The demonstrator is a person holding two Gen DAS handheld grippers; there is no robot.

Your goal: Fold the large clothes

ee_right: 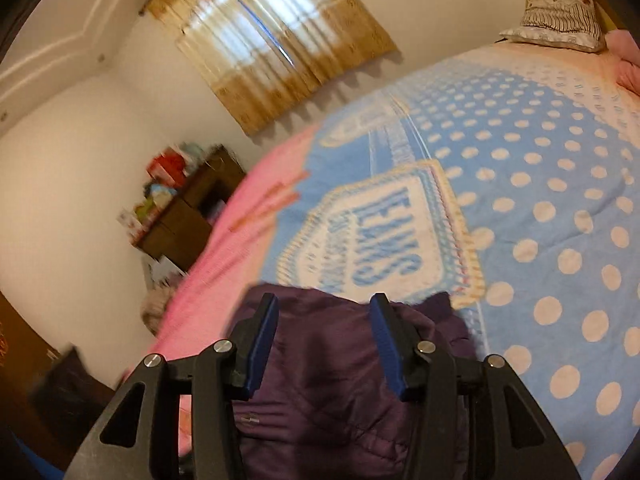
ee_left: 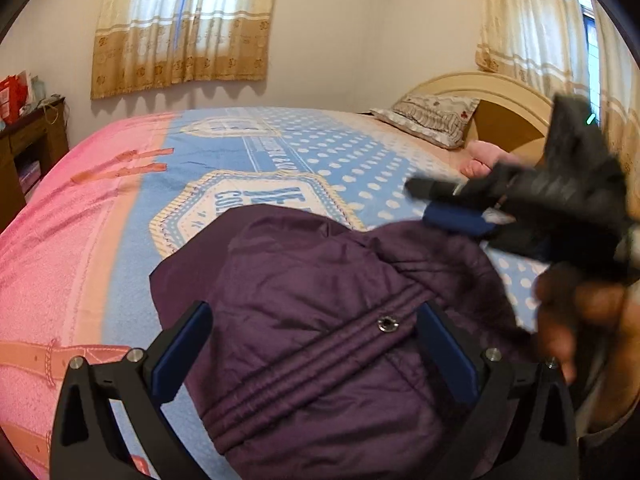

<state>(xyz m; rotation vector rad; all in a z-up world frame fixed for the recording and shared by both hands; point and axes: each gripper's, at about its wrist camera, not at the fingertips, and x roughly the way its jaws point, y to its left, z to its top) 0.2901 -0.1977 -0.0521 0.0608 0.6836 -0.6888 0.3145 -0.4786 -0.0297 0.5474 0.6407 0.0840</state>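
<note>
A dark purple quilted jacket (ee_left: pixel 320 368) lies bunched on the bed, with a metal snap (ee_left: pixel 387 324) showing on its stitched band. My left gripper (ee_left: pixel 316 312) hovers just over it, jaws spread wide and nothing pinched between the blue pads. In the left wrist view my right gripper (ee_left: pixel 460 204) shows as a dark blur at the jacket's right edge, with a hand (ee_left: pixel 580 320) below it. In the right wrist view the right gripper (ee_right: pixel 324 300) is open above the jacket (ee_right: pixel 328 384), with fabric below the fingers but not clamped.
The bed cover (ee_left: pixel 304 152) is pink on the left and blue with white dots on the right. A pillow (ee_left: pixel 432 118) leans on the headboard (ee_left: pixel 504 100). A dark wooden cabinet (ee_left: pixel 28 152) stands by the wall at the far left.
</note>
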